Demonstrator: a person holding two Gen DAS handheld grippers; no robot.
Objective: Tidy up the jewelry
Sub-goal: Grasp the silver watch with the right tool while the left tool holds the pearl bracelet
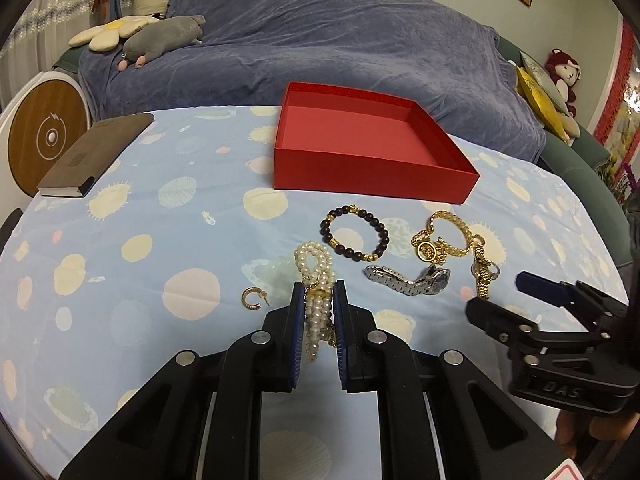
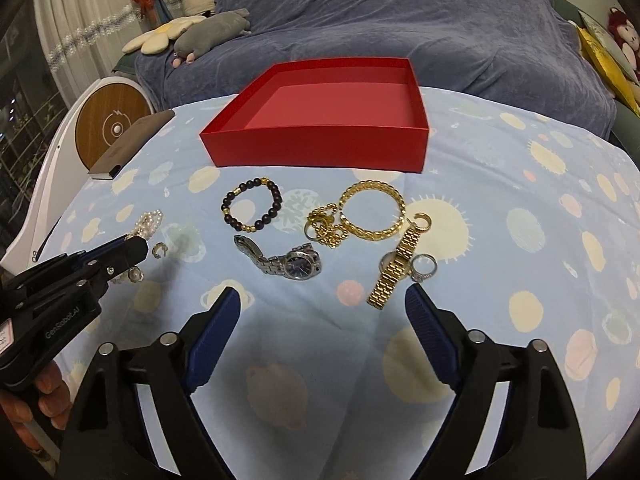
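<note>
My left gripper (image 1: pixel 319 292) is shut on a white pearl bracelet (image 1: pixel 314 258), whose loops stick out past the pads and hang down behind them. In the right wrist view it (image 2: pixel 136 246) holds the pearls (image 2: pixel 150 220) at the left, just above the cloth. My right gripper (image 2: pixel 322 294) stands open over bare cloth with nothing between its pads. Just beyond it lie a silver watch (image 2: pixel 288 264) and a gold watch (image 2: pixel 394 276). An open red box (image 2: pixel 316 150) stands empty behind the jewelry.
On the spotted blue cloth lie a dark bead bracelet (image 2: pixel 252 210), a gold chain bracelet (image 2: pixel 372 212), a ring (image 2: pixel 423 268) and a gold hoop earring (image 1: pixel 251 299). A dark notebook (image 1: pixel 92 156) sits far left. A blue-covered sofa (image 1: pixel 320 40) runs behind the table.
</note>
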